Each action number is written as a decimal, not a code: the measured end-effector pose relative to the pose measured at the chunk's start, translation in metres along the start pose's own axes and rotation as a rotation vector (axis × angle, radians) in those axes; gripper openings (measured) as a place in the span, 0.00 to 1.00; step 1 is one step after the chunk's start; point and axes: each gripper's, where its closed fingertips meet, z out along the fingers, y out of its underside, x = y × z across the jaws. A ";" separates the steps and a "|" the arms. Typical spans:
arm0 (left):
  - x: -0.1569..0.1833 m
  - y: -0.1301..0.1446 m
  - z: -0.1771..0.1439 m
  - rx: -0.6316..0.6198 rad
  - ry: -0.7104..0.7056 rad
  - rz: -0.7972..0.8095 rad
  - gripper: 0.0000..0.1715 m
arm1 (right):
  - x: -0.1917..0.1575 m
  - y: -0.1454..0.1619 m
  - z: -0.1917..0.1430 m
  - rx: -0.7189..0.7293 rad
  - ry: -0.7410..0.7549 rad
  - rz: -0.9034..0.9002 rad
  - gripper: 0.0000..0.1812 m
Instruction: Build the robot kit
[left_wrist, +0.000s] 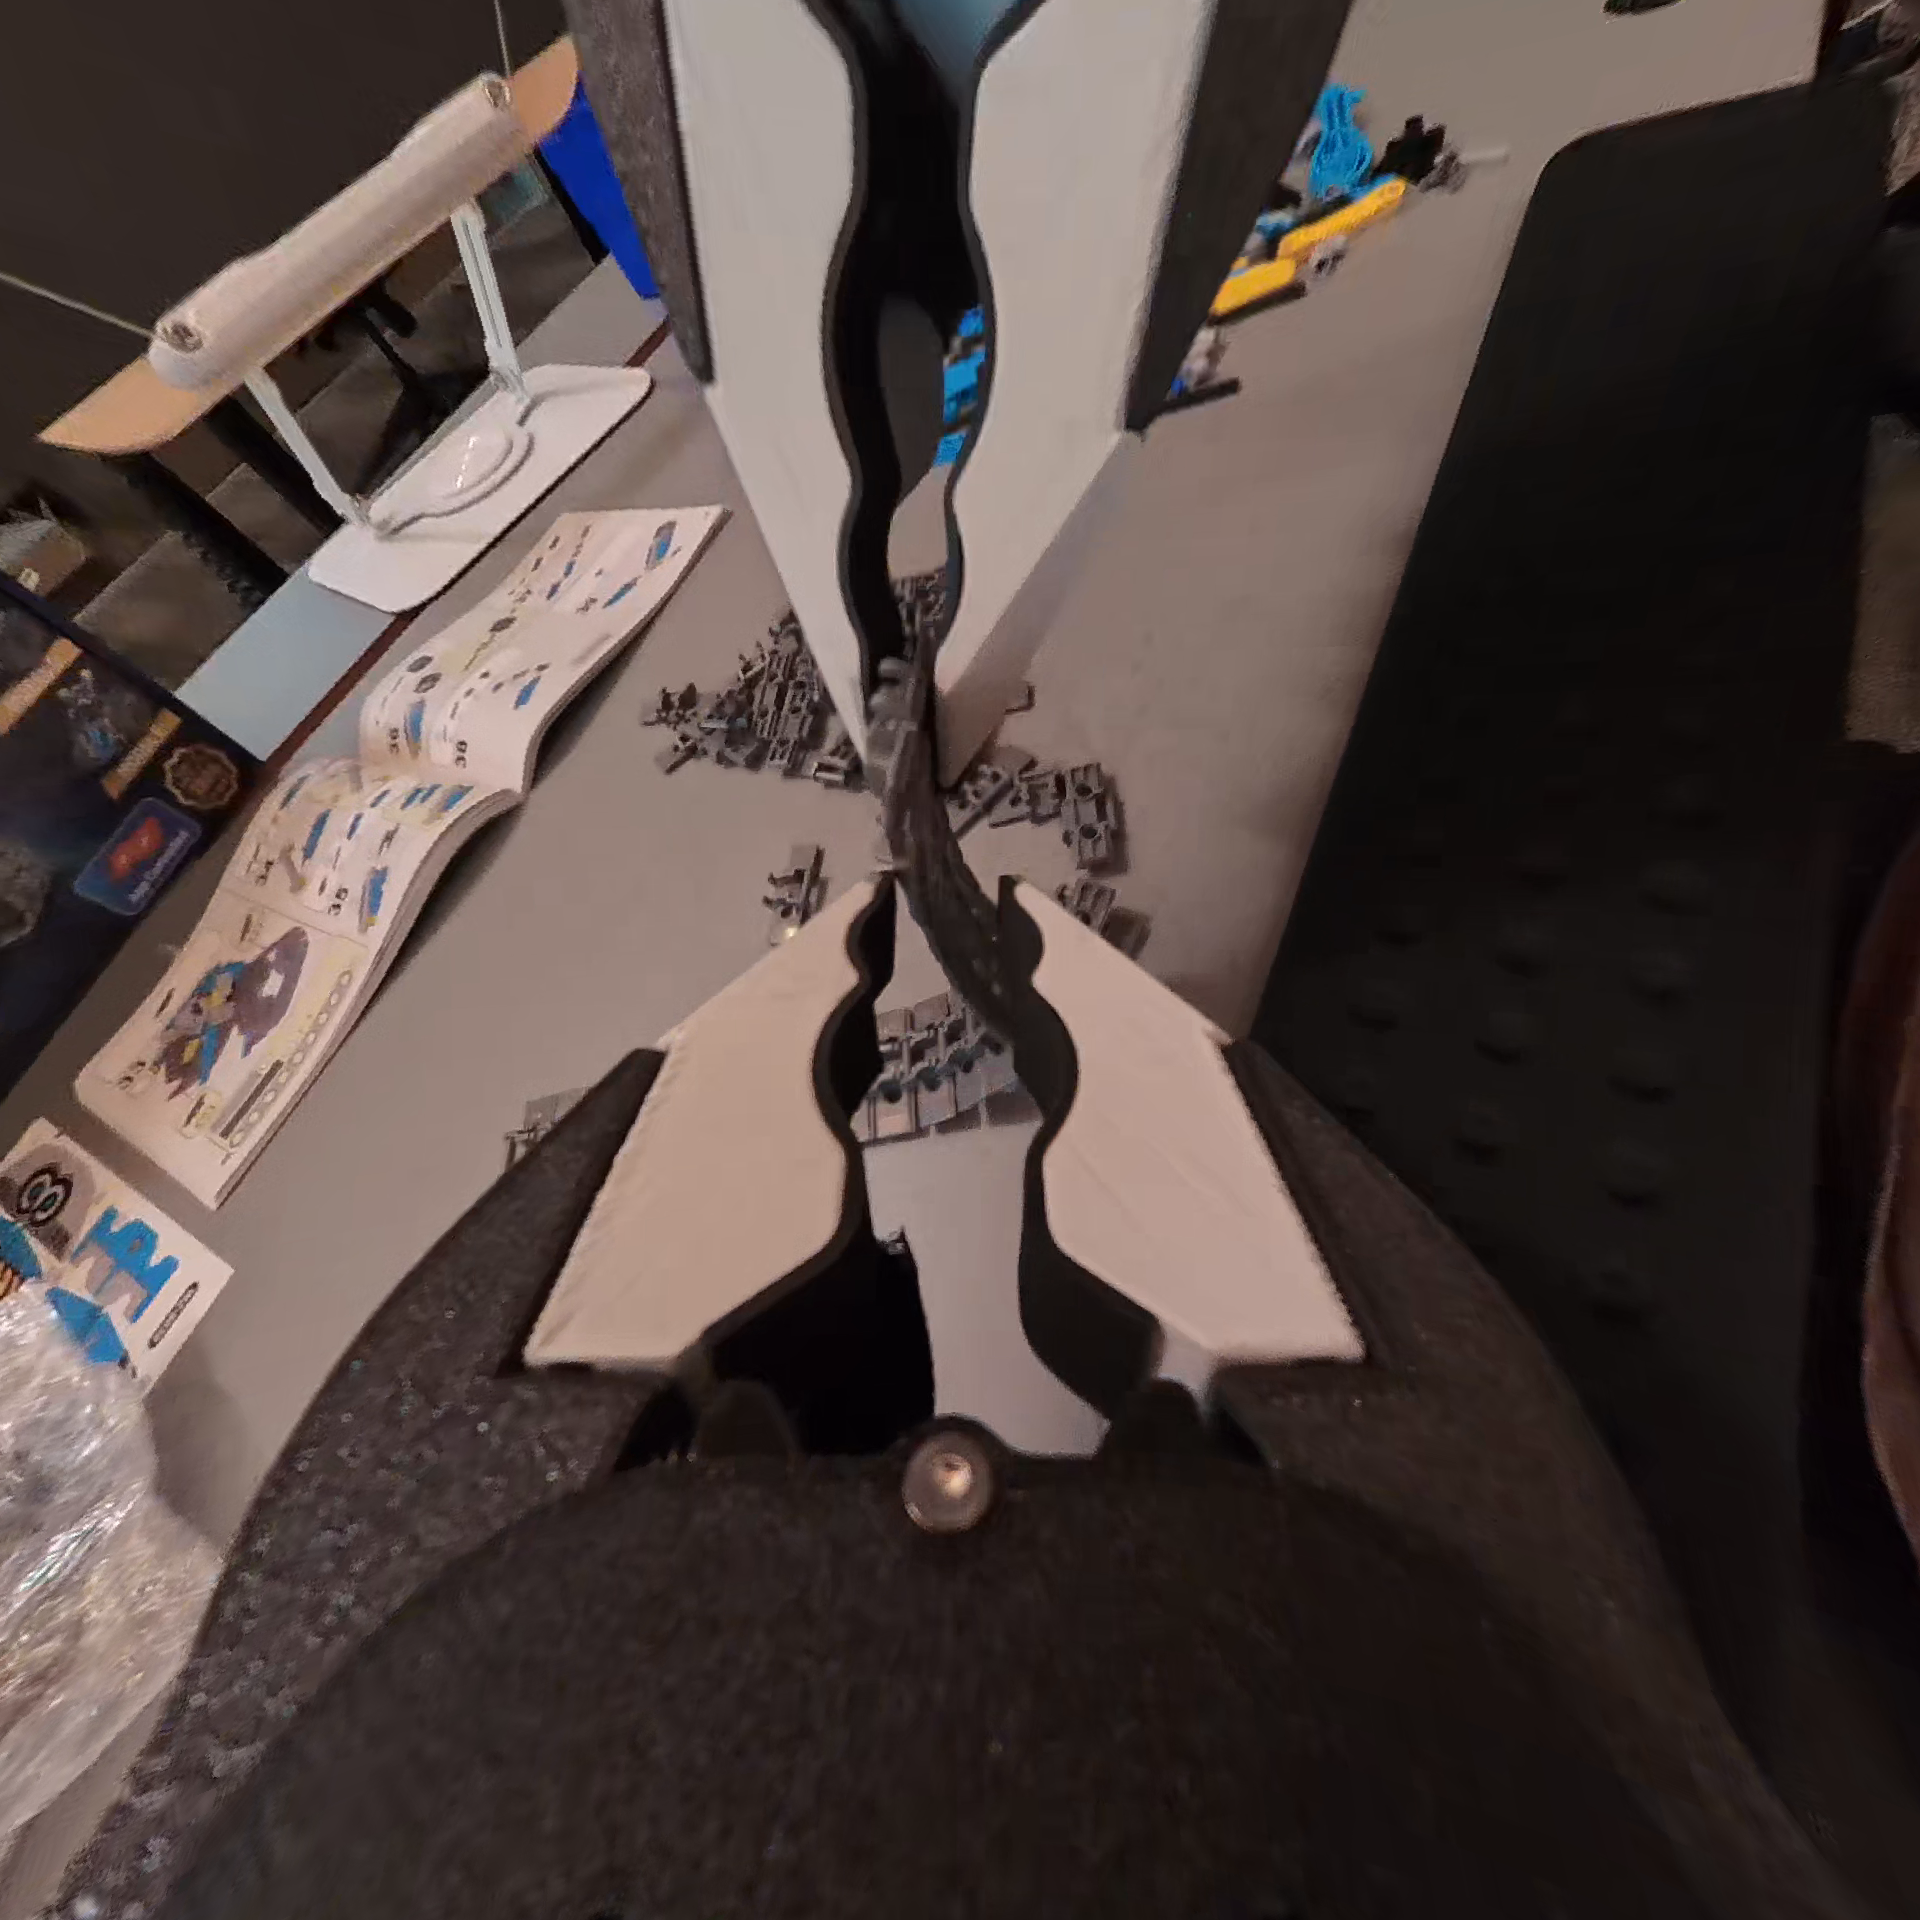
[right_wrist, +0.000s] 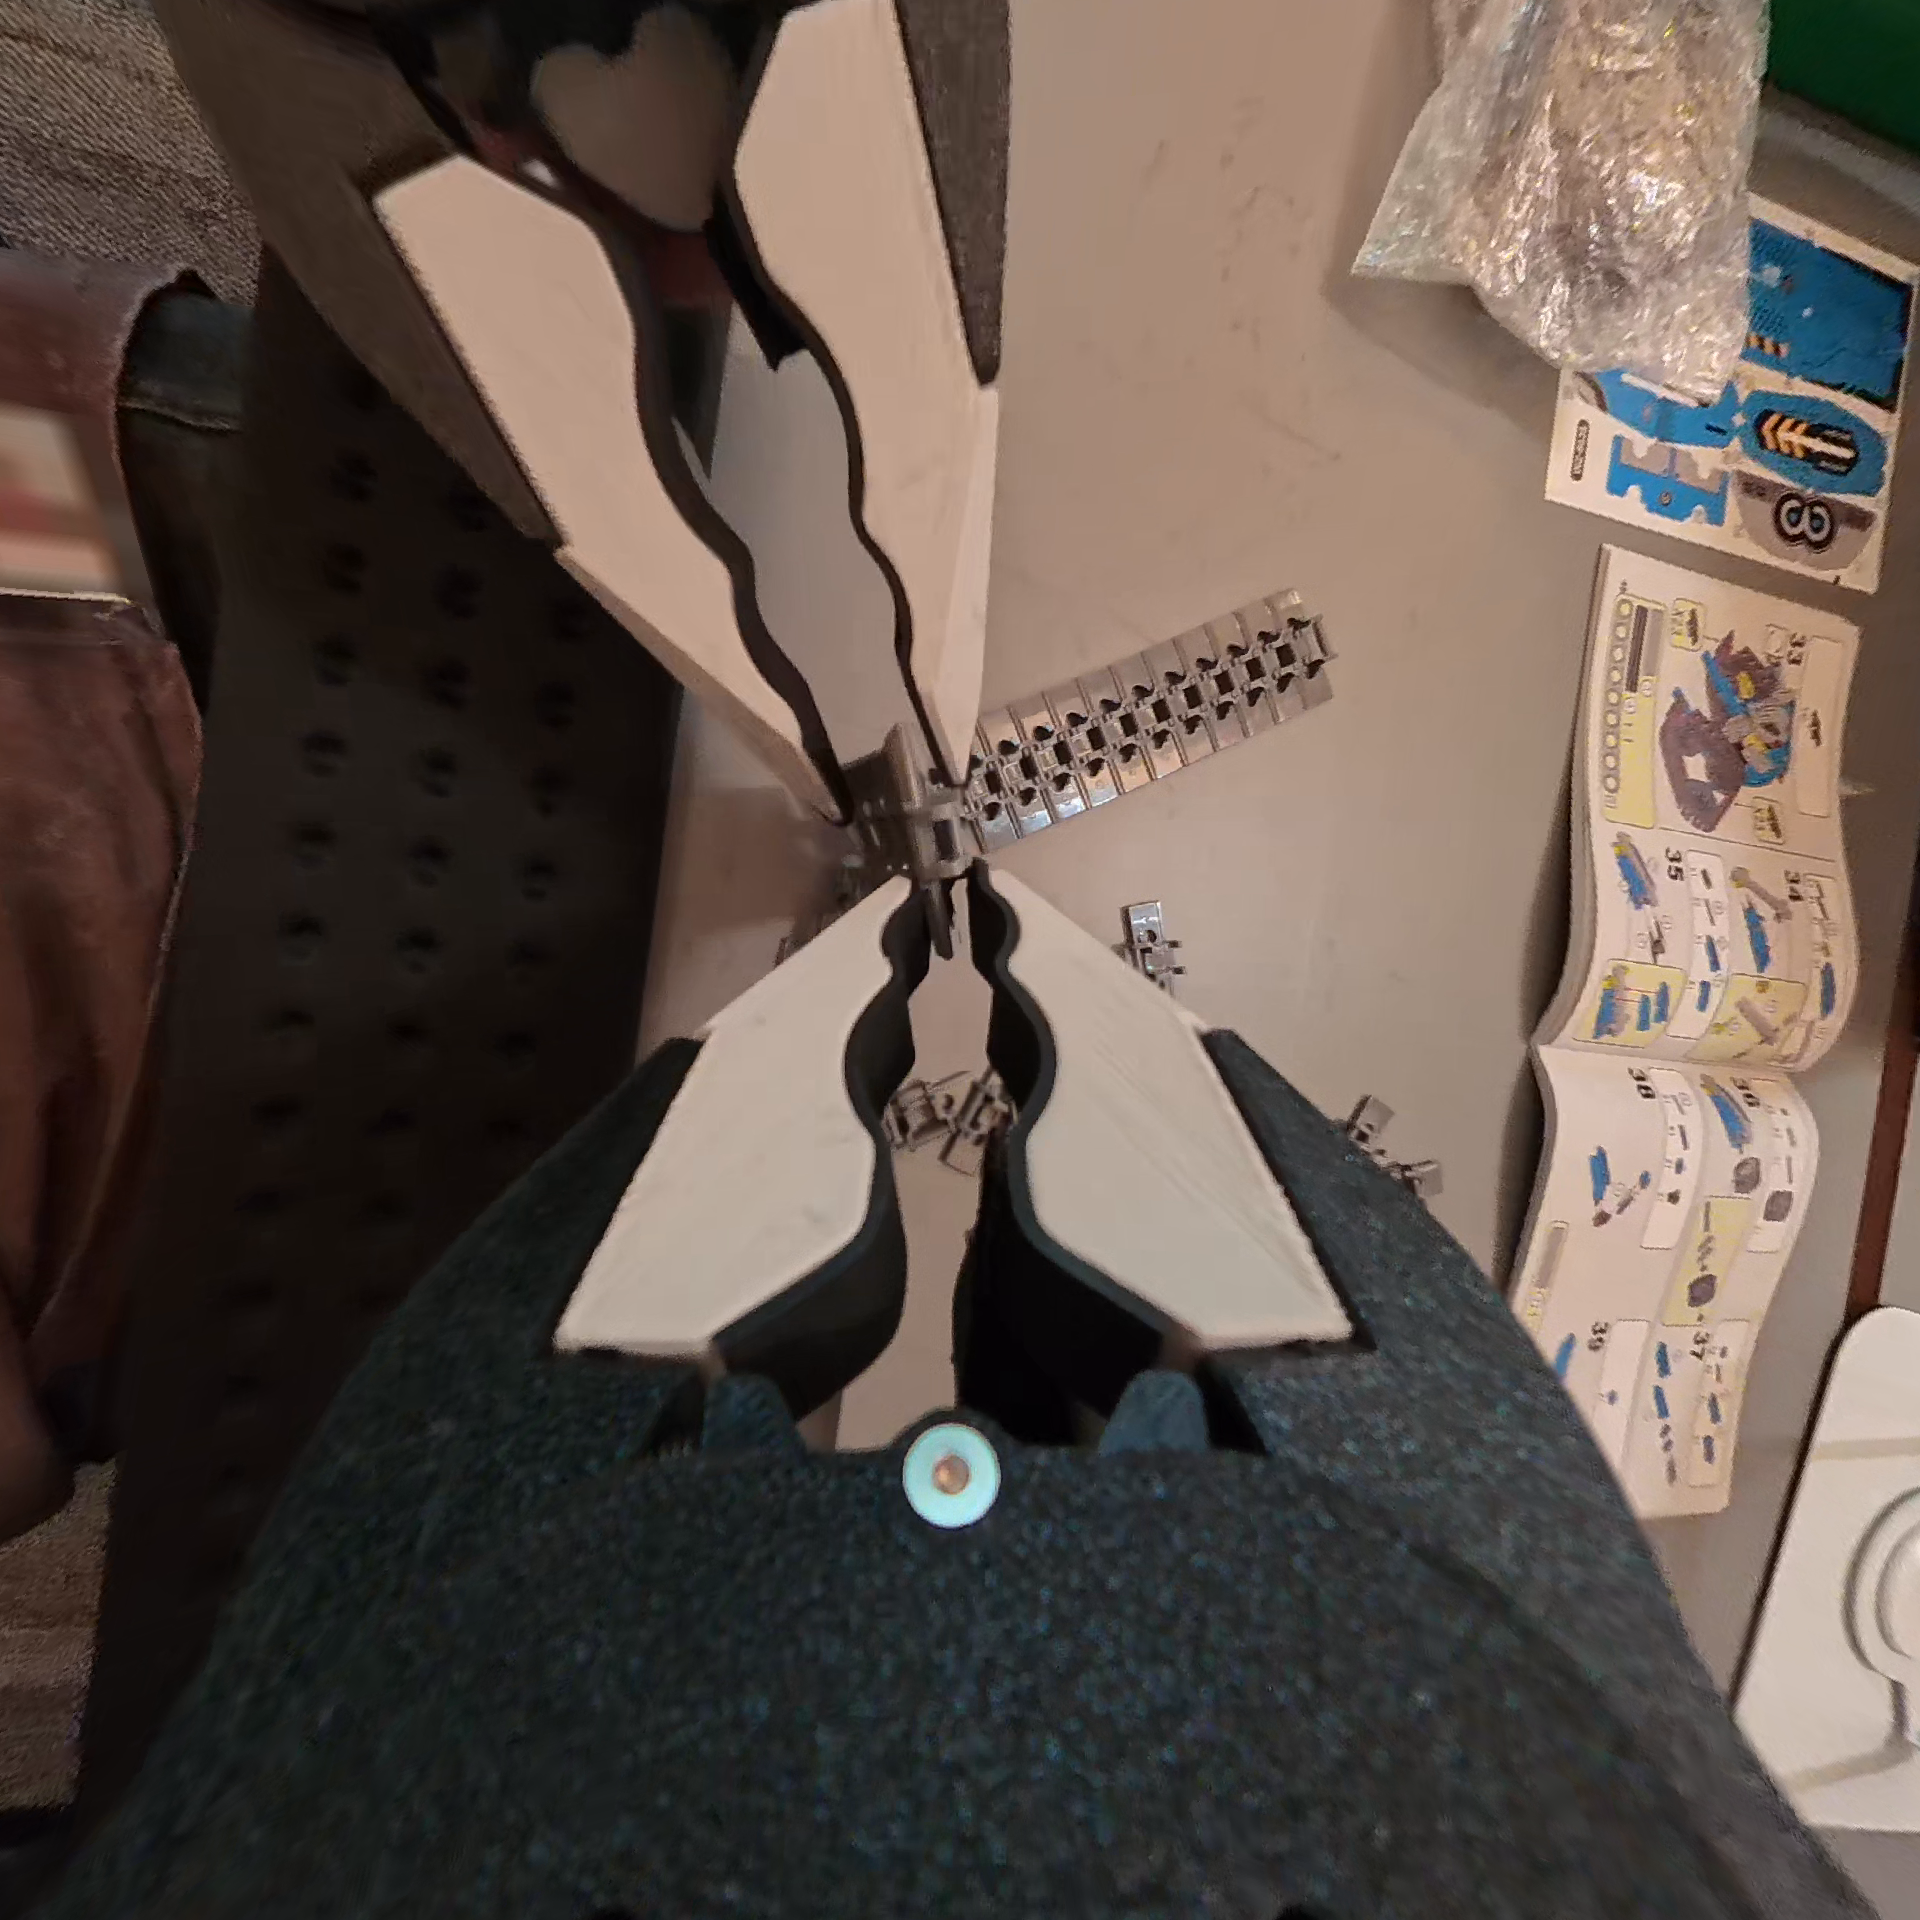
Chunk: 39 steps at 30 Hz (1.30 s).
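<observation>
Your left gripper (left_wrist: 940, 894) and right gripper (right_wrist: 948, 891) each pinch the grey track strip (right_wrist: 1153, 717) tip to tip above the table (left_wrist: 582, 883), so, I judge, twisting or pulling apart could unclip a link among the loose links (left_wrist: 748, 717).

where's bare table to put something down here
Bare table lies between the tread strip, the sticker sheet and the booklet. Crowded: loose grey links under both closed grippers, left and right.
</observation>
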 end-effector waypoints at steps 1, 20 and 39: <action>0.001 -0.004 -0.002 0.003 -0.001 -0.005 0.12 | 0.000 -0.001 -0.002 -0.008 0.001 -0.008 0.04; -0.003 -0.003 -0.012 -0.252 -0.036 0.268 0.06 | -0.009 -0.010 0.008 -0.026 0.000 -0.073 0.04; 0.000 -0.012 -0.014 -0.082 0.097 -0.055 0.04 | -0.009 -0.016 -0.002 0.209 0.041 -0.030 0.06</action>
